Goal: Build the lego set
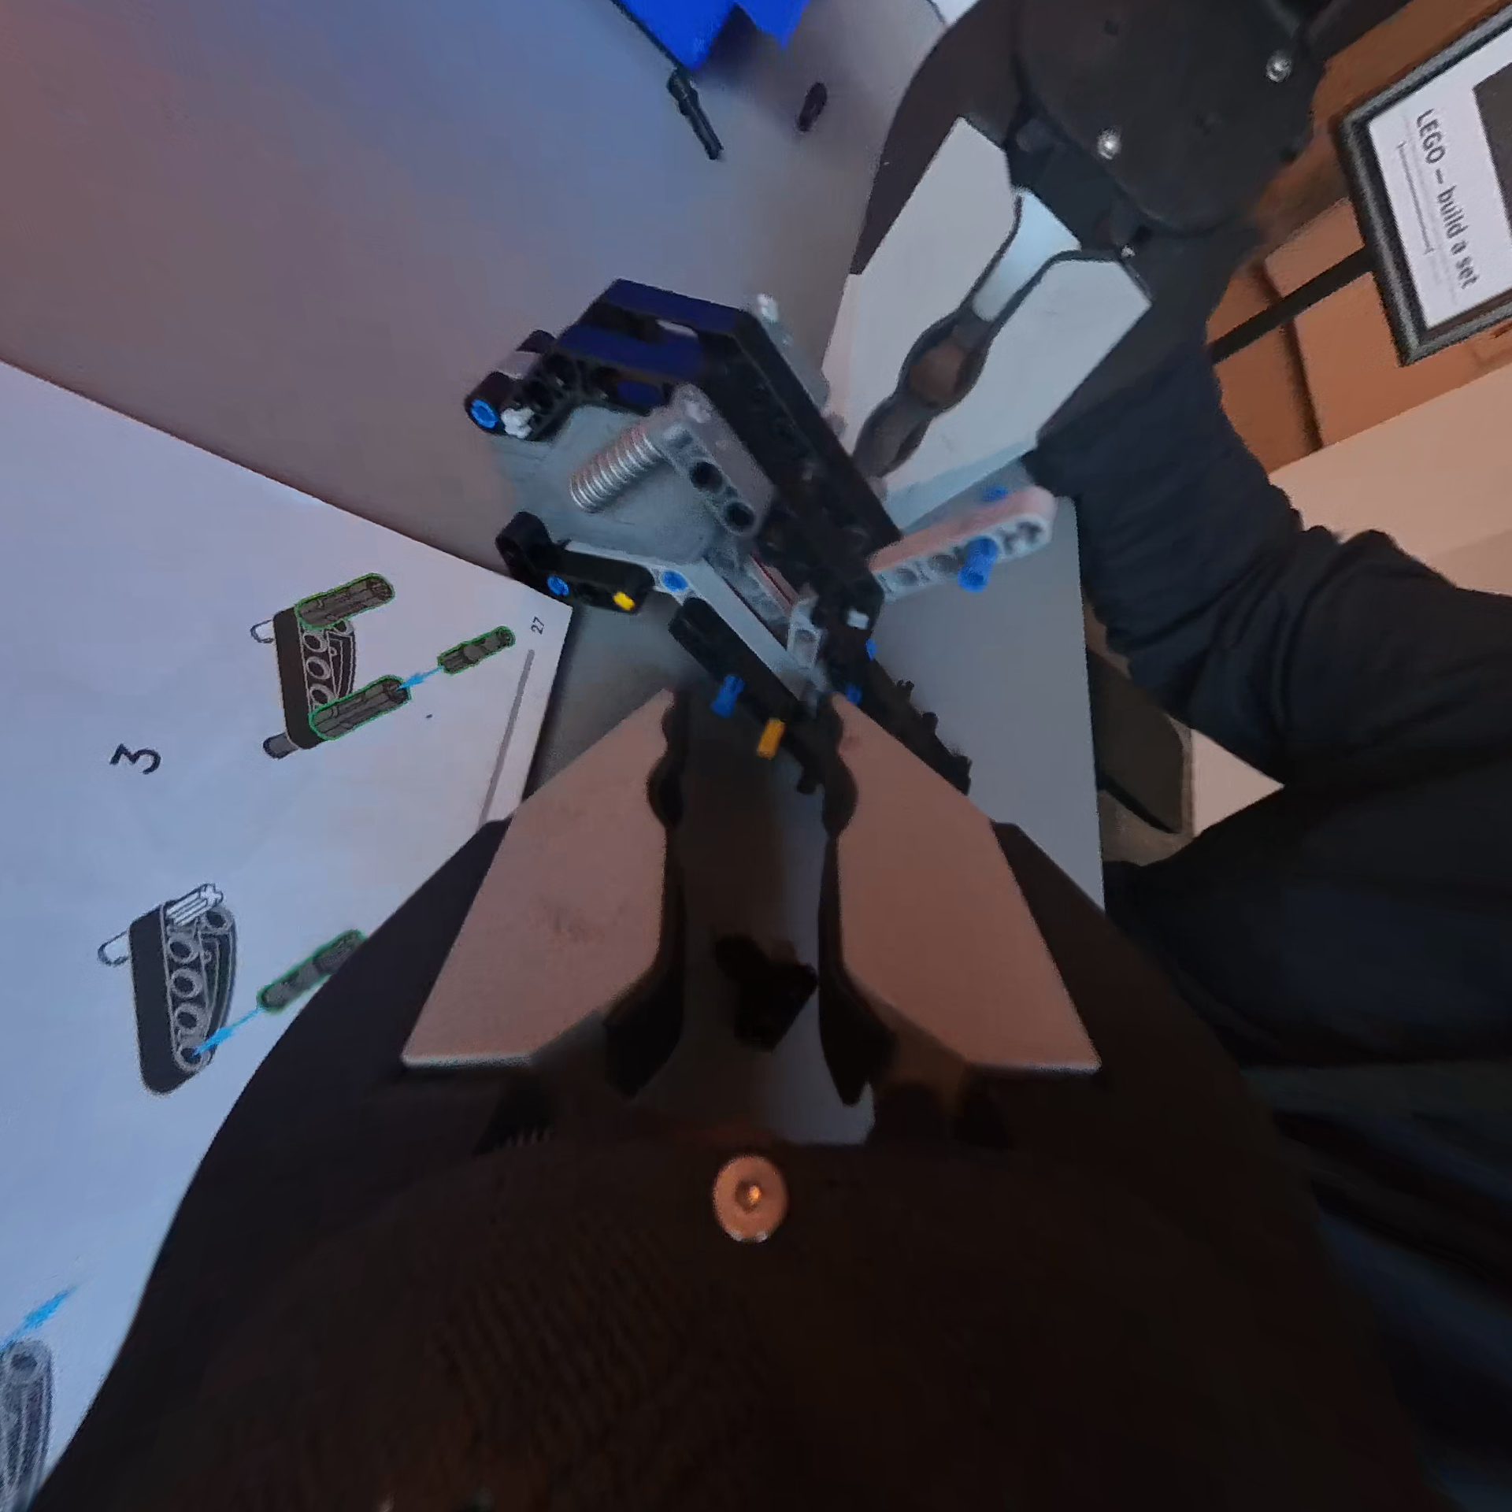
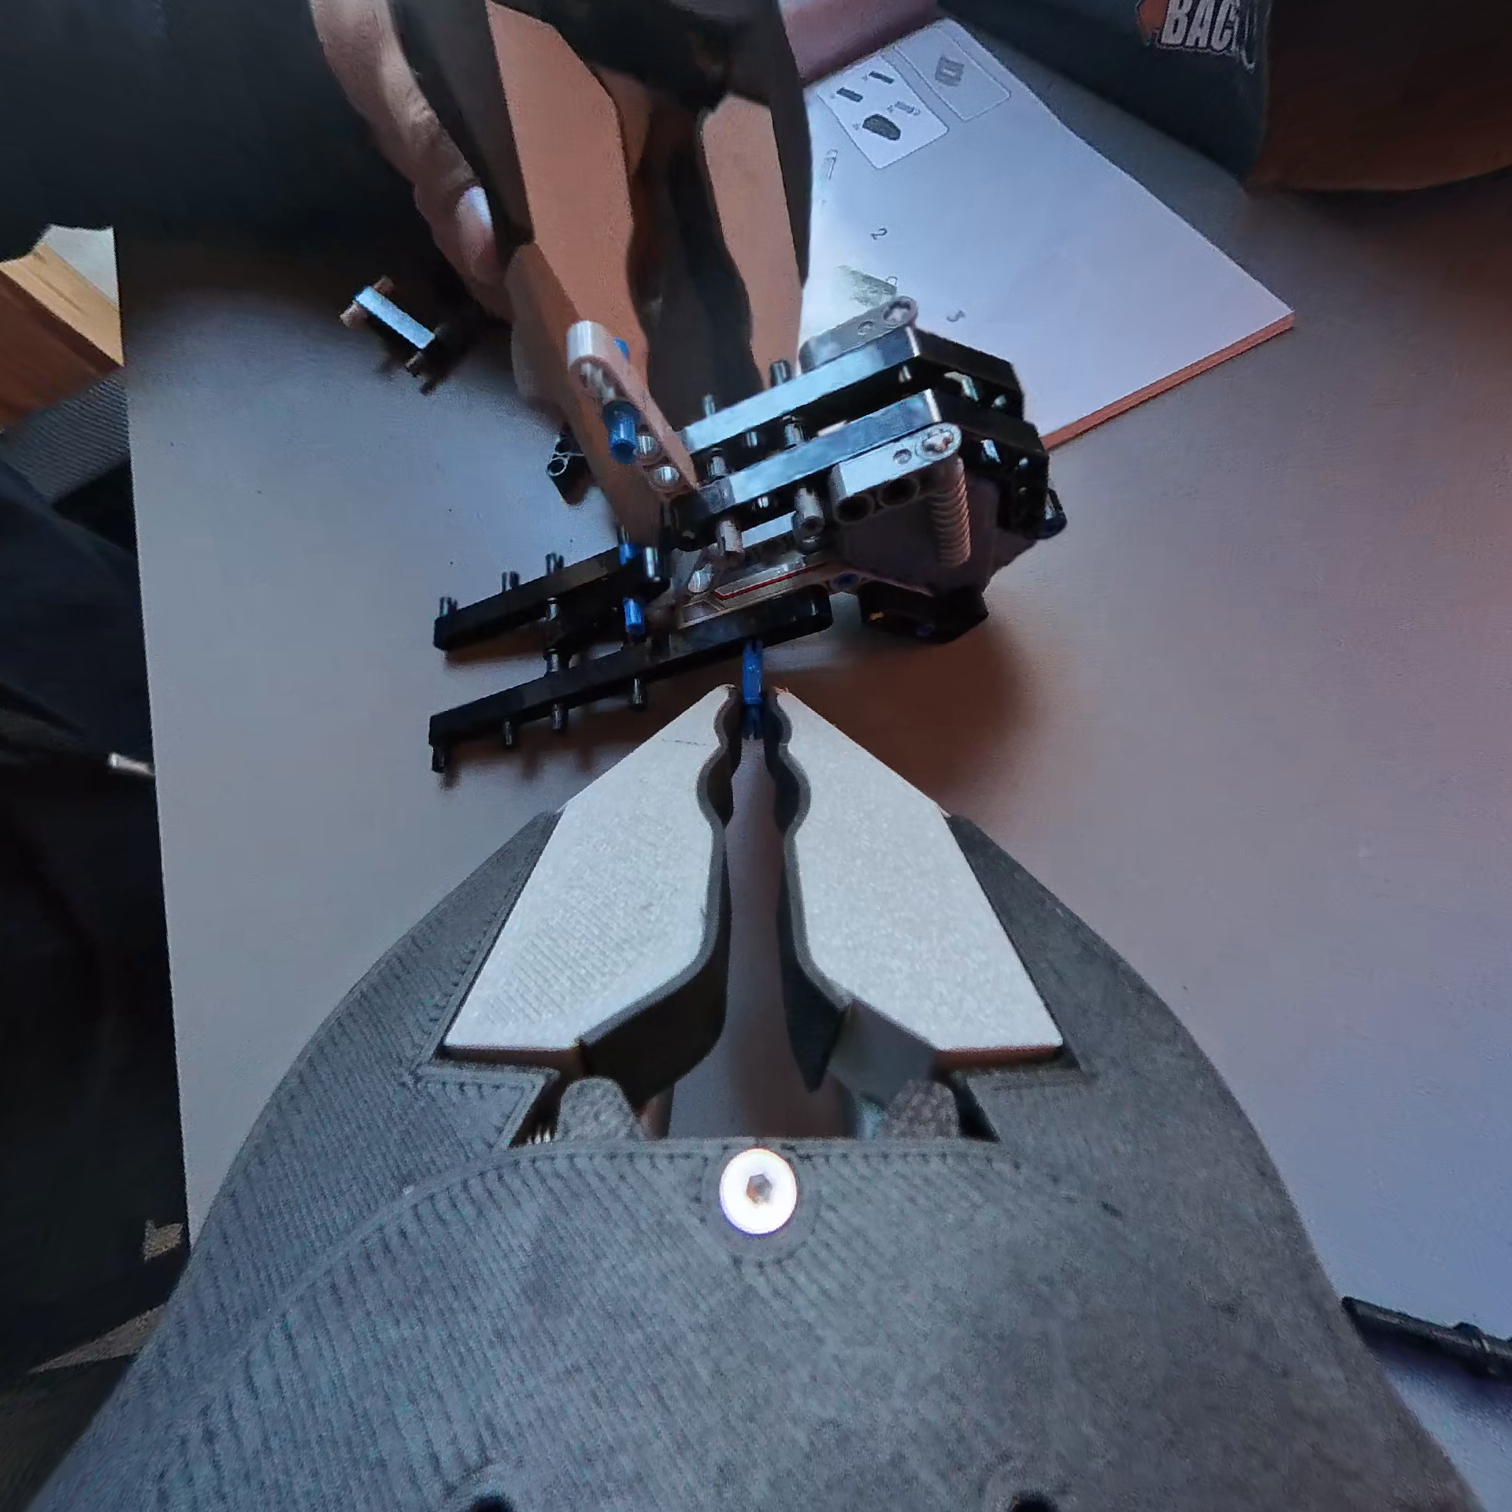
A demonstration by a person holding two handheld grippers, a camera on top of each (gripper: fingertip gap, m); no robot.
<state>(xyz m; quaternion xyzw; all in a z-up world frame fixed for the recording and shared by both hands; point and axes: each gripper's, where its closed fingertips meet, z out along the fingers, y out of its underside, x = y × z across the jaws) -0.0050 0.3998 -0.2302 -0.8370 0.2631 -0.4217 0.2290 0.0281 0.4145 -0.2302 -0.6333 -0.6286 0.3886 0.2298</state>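
Note:
The partly built lego model (image 1: 704, 483), made of black beams, a grey block and a silver spring, is held over the grey table. My left gripper (image 1: 757, 704) is shut on its black beams near a yellow pin. A light beam with a blue pin (image 1: 965, 548) sticks out of its far side. In the right wrist view the model (image 2: 884, 491) is ahead, with the left gripper (image 2: 679, 384) holding it from above. My right gripper (image 2: 754, 699) is shut on a blue pin (image 2: 753, 683) whose far end meets the model's lower black beam. The right gripper also shows in the left wrist view (image 1: 900, 434).
The open instruction booklet (image 1: 204, 736) lies left of the model; it also shows in the right wrist view (image 2: 1023, 245). Loose parts lie on the table: a black axle (image 1: 695, 114), a small grey beam with pins (image 2: 393, 327), a black rod (image 2: 1432, 1342). A framed sign (image 1: 1432, 180) and cardboard boxes stand beyond. One gripper's finger ends stand about 5 centimetres off the other's.

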